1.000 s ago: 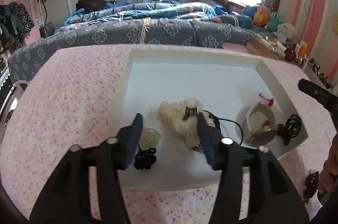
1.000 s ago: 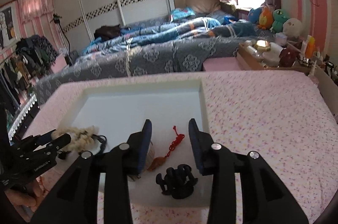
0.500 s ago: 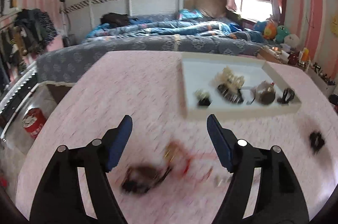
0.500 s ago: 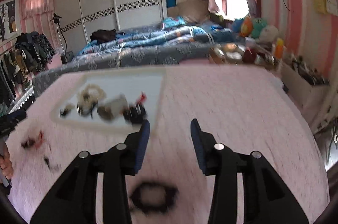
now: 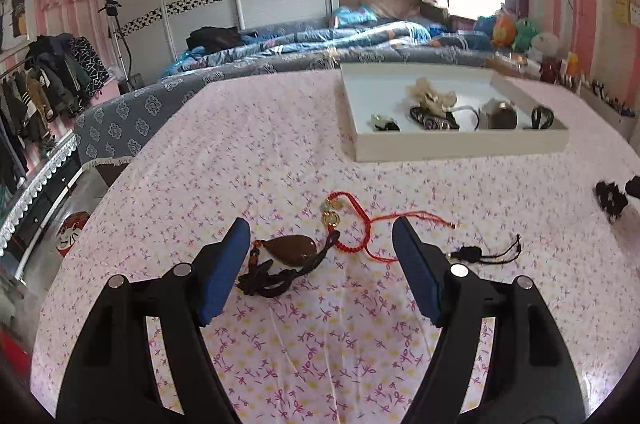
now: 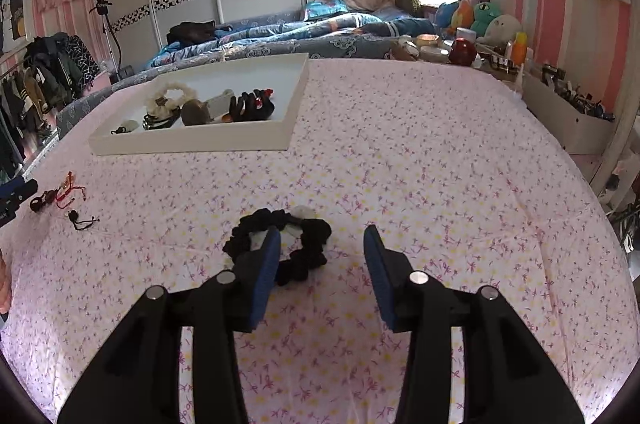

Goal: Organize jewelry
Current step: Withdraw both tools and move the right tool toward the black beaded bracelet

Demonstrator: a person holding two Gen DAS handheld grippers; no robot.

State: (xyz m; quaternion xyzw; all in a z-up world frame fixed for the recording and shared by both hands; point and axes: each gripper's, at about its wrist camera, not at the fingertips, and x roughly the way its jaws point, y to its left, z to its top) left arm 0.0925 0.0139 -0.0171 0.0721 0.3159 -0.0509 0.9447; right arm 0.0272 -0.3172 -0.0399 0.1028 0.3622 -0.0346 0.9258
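My left gripper (image 5: 320, 266) is open and empty above the pink floral tablecloth. A brown pendant on a black cord (image 5: 290, 250) lies just ahead between its fingers, beside a red cord bracelet with gold charms (image 5: 352, 220) and a small black cord piece (image 5: 482, 254). My right gripper (image 6: 318, 270) is open and empty. A black scrunchie (image 6: 284, 238) lies just in front of its left finger. The white tray (image 5: 460, 146) holds several pieces; in the right wrist view the tray (image 6: 192, 144) stands at the far left.
A bed with blue bedding (image 5: 312, 44) lies beyond the table. A shelf with bottles and plush toys (image 6: 480, 40) runs along the right wall. A clothes rack (image 5: 44, 72) stands at left. The black scrunchie also shows at the right edge of the left wrist view (image 5: 610, 198).
Both grippers have pulled back from above the tray to the table's near side. The left now faces the pendant and red bracelet, the right the black scrunchie.
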